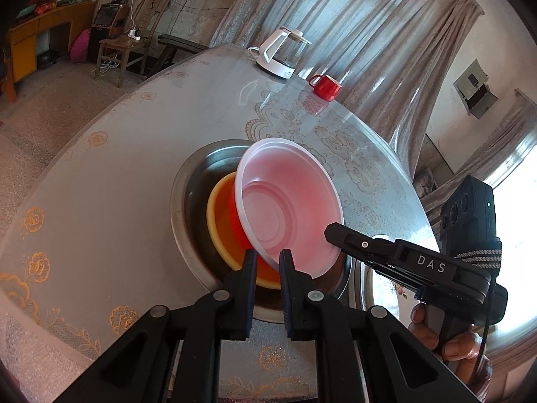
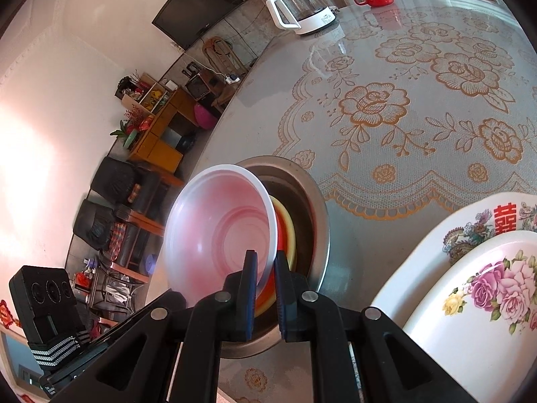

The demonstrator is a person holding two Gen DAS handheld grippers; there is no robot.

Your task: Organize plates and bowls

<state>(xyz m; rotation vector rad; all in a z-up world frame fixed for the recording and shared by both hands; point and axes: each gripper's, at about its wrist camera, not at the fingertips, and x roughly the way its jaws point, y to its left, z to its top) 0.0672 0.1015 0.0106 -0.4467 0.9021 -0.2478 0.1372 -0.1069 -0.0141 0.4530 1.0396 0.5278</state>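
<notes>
Both grippers, left [image 1: 267, 262] and right [image 2: 265, 263], are pinched on the rim of the translucent pink plastic bowl [image 1: 288, 201]. It is held tilted over the yellow-and-red bowls [image 1: 223, 225] nested in the round steel basin [image 1: 181, 198].

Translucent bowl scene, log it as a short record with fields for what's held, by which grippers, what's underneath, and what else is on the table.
held: translucent bowl, tilted
grippers: left gripper and right gripper, each shut on its rim
underneath: orange bowl inside metal basin
nearby: floral plates
far side: kettle, red mug
</notes>
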